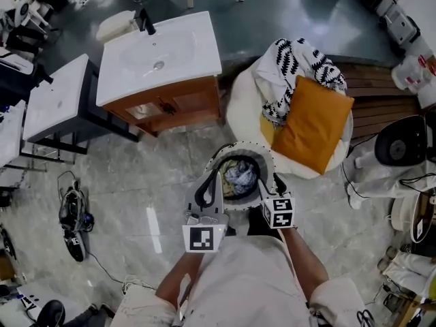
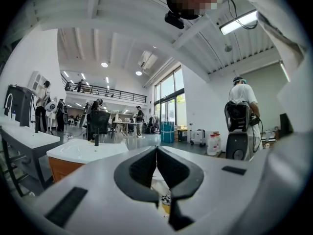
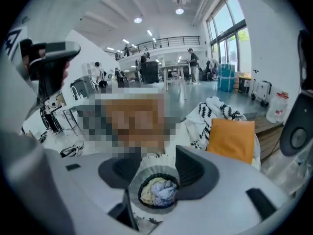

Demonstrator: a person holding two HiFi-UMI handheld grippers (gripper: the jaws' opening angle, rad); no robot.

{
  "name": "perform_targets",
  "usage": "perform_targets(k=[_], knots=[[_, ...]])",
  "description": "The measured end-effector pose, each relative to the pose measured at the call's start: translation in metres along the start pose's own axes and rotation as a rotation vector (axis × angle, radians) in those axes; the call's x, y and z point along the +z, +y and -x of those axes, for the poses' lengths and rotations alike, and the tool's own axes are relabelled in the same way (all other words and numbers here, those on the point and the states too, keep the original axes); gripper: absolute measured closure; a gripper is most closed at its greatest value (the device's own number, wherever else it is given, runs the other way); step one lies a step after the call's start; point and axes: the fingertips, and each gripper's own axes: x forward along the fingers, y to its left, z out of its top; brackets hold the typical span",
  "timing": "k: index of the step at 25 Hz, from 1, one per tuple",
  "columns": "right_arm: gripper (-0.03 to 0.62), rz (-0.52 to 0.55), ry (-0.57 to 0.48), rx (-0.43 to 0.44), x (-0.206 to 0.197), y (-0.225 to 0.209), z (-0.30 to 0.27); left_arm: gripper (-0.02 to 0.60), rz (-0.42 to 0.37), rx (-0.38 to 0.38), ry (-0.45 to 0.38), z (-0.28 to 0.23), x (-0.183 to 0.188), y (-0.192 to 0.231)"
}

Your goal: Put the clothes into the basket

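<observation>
Basket (image 1: pixel 238 148) on floor (image 1: pixel 136 176), clothes (image 1: pixel 238 176) bundled inside. Left gripper (image 2: pixel 156 153) jaws together, empty; right gripper (image 3: pixel 159 173) jaws apart, empty. Patterned cloth (image 1: pixel 300 63) on seat (image 1: pixel 242 107) seemingly left.

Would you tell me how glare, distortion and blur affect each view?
Head view: dim, with a glare streak on the floor. Left gripper view: fisheye bending, ceiling lamp blown out. Right gripper view: fisheye too, a mosaic patch mid-frame, basket sharp.

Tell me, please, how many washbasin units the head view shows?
2: a wood-fronted unit beyond the basket, a dark-framed unit left of it. A white top at the left edge may be a third.
</observation>
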Motion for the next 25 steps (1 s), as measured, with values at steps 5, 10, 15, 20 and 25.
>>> perform_targets(k=[5, 10, 15, 20, 25], knots=[[0.385, 0.015, -0.181, -0.015, 0.077, -0.008, 0.032, 0.577, 0.015, 0.006, 0.008, -0.009, 0.01, -0.002], [0.385, 0.025, -0.347, -0.025, 0.148, -0.019, 0.068, 0.577, 0.001, 0.001, -0.006, -0.018, 0.024, -0.007], [0.385, 0.091, -0.507, -0.067, 0.221, -0.029, 0.107, 0.577, -0.008, 0.017, -0.032, -0.027, 0.045, -0.001], [0.385, 0.119, -0.632, -0.089, 0.275, -0.039, 0.144, 0.577, -0.037, 0.033, -0.076, -0.034, 0.078, 0.006], [0.385, 0.208, -0.718, -0.126, 0.312, -0.042, 0.175, 0.577, -0.07, 0.096, -0.129, -0.036, 0.117, 0.024]])
